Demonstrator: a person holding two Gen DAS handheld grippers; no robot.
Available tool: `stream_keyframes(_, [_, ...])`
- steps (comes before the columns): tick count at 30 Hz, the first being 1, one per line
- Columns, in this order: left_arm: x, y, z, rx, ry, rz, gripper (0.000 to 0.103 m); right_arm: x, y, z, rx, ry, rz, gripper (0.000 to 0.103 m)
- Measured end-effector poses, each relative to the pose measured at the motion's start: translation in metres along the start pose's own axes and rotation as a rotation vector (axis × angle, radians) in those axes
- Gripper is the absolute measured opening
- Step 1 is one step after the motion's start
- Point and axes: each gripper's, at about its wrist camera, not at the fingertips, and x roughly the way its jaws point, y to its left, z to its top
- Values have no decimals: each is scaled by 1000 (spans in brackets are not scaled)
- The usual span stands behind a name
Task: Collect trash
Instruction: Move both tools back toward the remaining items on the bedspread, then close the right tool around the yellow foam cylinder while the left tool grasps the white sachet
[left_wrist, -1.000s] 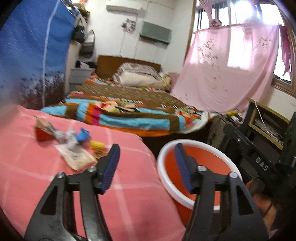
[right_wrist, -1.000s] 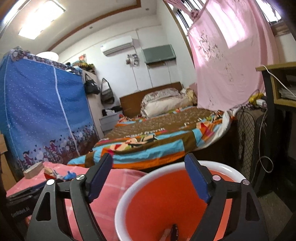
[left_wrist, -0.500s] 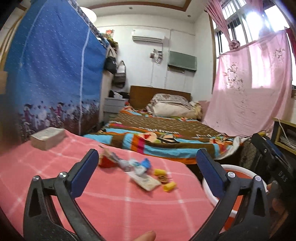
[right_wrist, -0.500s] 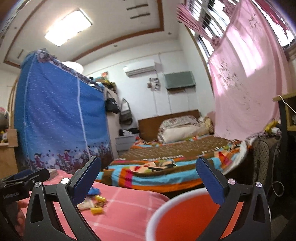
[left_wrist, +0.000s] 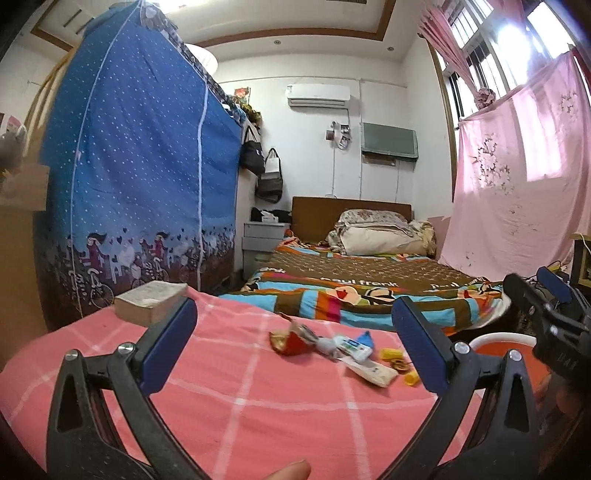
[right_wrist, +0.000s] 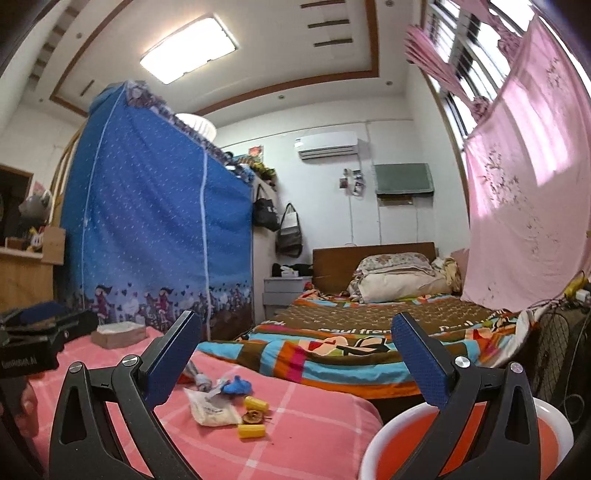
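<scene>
So, quick rundown of where the trash collecting stands:

Left gripper (left_wrist: 293, 345): jaws spread wide, nothing between them, hanging above the pink checked tablecloth (left_wrist: 236, 417) in the lower half of its view.

Right gripper (right_wrist: 295, 354): also wide apart and empty, sitting over the near rim of the bucket, lower right of its view.

Trash pile: all still on the cloth, right of centre in the left view. Red crumpled wrapper (left_wrist: 288, 341), a white packet (left_wrist: 371, 373), a blue scrap (right_wrist: 236, 386), two yellow cylinders (right_wrist: 256, 402) (right_wrist: 251, 431) and a small brown round bit (right_wrist: 253, 417) between them.

Bucket (right_wrist: 373, 443): orange with a white rim, just off the edge of the cloth at lower right. Can't tell from here if anything's inside, the bottom isn't visible.

Other stuff: a worn book (left_wrist: 149, 301) at the far left of the cloth, looks like not trash to me.

Progress: I'd say barely started or between picks. At least six pieces left, nothing gripped.

Next: probably the yellow cylinders, nearest the bucket. They look like they could roll.
</scene>
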Motion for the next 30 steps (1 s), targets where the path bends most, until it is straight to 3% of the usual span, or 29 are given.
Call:
stream_keyframes(7, [17, 8, -1, -19, 75, -24, 103, 19, 11, -12, -37, 91, 5, 103])
stream_keyframes(15, [54, -3, -12, -19, 264, -73, 103, 51, -1, -28, 33, 331, 19, 103])
stream_keyframes(19, [74, -11, -26, -34, 400, -83, 99, 65, -2, -38, 50, 456, 74, 81])
stream_keyframes(24, [89, -18, -38, -41, 518, -134, 74, 78, 4, -57, 45, 590, 139, 61])
stream_keyframes(25, [91, -19, -39, -44, 531, -148, 73, 80, 4, -60, 47, 608, 153, 56])
stream_keyframes(30, [96, -21, -42, -79, 573, -200, 68, 88, 10, -68, 49, 676, 195, 53])
